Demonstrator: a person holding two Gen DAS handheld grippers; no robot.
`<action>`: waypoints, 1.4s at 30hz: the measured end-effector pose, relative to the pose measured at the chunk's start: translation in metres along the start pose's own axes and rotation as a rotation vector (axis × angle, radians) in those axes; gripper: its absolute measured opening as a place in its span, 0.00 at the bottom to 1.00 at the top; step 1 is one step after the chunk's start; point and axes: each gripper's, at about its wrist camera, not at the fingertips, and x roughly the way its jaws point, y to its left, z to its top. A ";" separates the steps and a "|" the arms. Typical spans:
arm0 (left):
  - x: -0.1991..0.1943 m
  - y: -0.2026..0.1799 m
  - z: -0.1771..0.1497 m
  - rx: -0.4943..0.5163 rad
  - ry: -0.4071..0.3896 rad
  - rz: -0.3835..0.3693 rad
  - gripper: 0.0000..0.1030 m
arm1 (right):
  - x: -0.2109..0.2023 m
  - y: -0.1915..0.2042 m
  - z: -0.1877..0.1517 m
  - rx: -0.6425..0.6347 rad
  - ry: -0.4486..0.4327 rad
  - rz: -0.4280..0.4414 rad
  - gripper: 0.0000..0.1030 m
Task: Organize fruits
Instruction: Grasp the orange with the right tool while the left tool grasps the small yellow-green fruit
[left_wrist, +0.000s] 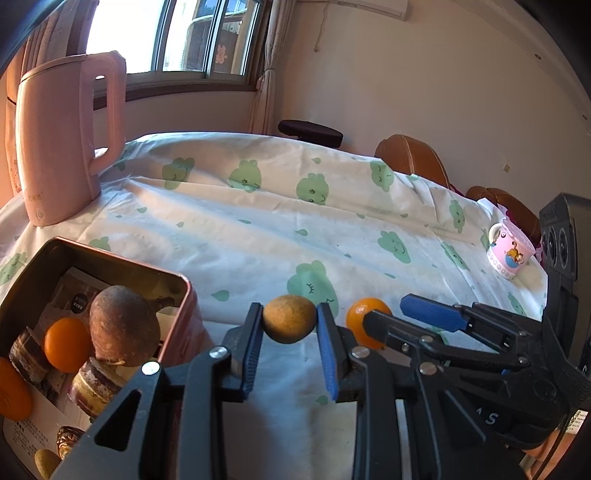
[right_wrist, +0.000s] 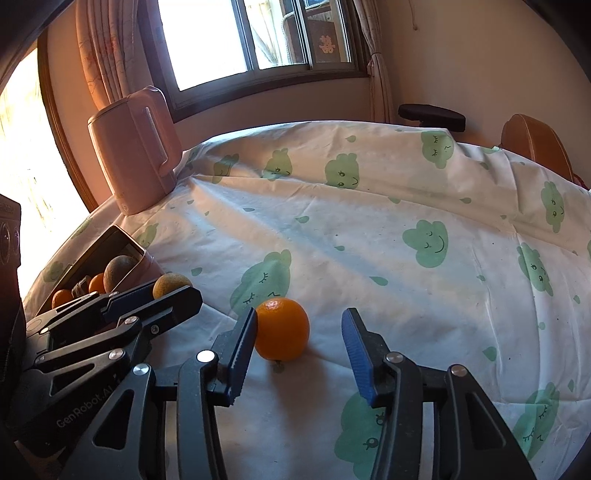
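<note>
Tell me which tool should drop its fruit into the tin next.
Left. The left tool already grips the brown fruit right beside the tin; the right tool is open around the orange.

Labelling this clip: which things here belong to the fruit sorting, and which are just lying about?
Job: tan fruit in left gripper; orange between right gripper fingers; tin box.
Lying about: pink kettle, cartoon mug.

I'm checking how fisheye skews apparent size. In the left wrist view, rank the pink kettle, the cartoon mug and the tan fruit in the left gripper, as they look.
1. pink kettle
2. tan fruit, near the camera, so this rank is unsure
3. cartoon mug, farther off
</note>
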 end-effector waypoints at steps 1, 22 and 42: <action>0.000 0.001 0.000 -0.004 -0.001 0.000 0.30 | 0.000 0.001 -0.001 -0.004 0.009 0.020 0.47; -0.007 0.008 -0.001 -0.037 -0.038 -0.039 0.30 | 0.008 0.021 -0.004 -0.098 0.053 0.071 0.34; -0.014 0.001 -0.002 0.005 -0.081 -0.017 0.30 | -0.019 0.022 -0.010 -0.093 -0.086 -0.075 0.32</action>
